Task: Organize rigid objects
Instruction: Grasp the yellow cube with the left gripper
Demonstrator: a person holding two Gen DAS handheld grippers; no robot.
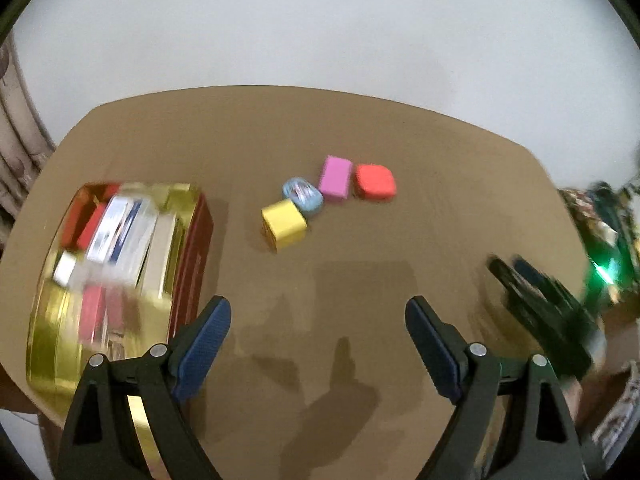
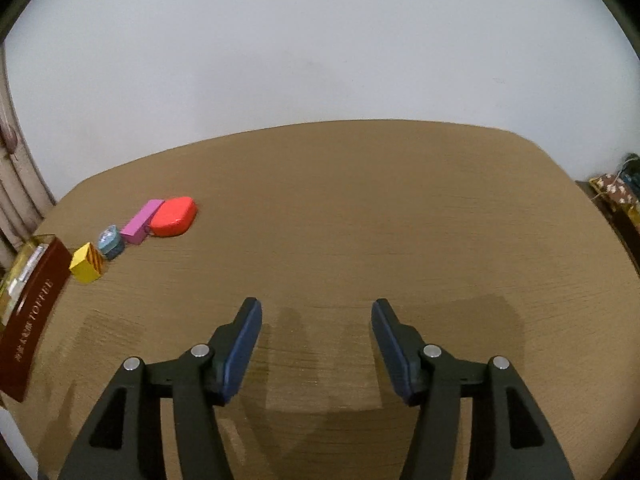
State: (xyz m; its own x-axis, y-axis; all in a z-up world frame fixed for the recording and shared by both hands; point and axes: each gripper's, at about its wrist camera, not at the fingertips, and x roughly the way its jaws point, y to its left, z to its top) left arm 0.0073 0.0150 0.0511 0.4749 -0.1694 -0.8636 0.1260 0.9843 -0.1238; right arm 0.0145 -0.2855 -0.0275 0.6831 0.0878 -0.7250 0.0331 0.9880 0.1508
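Both the left gripper (image 1: 318,316) and the right gripper (image 2: 316,320) hover with fingers apart, holding nothing. Four small pieces lie mid-counter; nearest the gold-lined toffee box (image 1: 120,264) at the left edge is the yellow cardboard cube (image 1: 284,223). Likely next: the left closes on the cube.

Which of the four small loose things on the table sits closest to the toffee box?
The yellow cube; the blue, pink and red ones trail away beyond it.

Home, wooden table (image 2: 360,208), curtain (image 2: 20,184)
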